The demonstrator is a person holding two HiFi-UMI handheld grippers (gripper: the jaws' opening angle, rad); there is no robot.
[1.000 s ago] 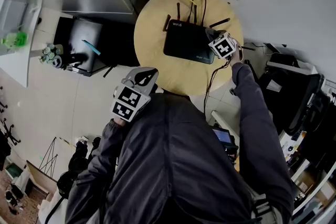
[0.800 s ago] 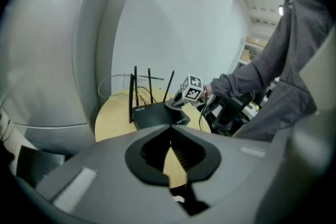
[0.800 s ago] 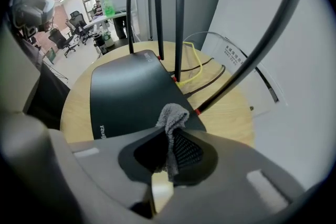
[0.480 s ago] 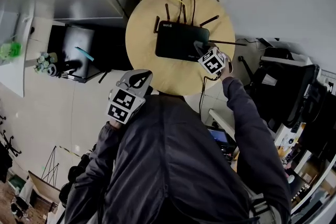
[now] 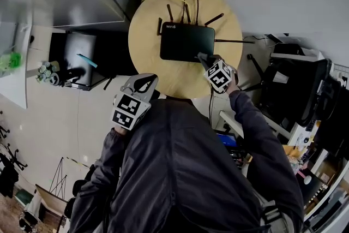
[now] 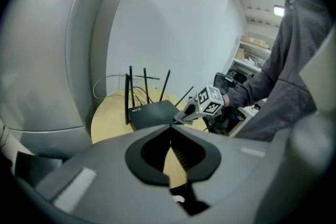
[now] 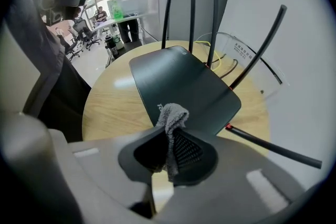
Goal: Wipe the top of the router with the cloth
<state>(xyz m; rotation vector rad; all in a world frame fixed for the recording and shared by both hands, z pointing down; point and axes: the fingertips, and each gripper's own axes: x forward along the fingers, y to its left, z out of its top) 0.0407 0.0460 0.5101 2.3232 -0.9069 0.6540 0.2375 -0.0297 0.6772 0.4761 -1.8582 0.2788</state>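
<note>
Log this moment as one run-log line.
step: wipe router top | right gripper: shut on cloth, at router's near edge | left gripper: shut, empty, back from table | router: on round table

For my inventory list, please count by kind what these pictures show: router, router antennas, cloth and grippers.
Router: 1
Antennas: 5
Cloth: 1
Grippers: 2, the left gripper and the right gripper
Total: 9
</note>
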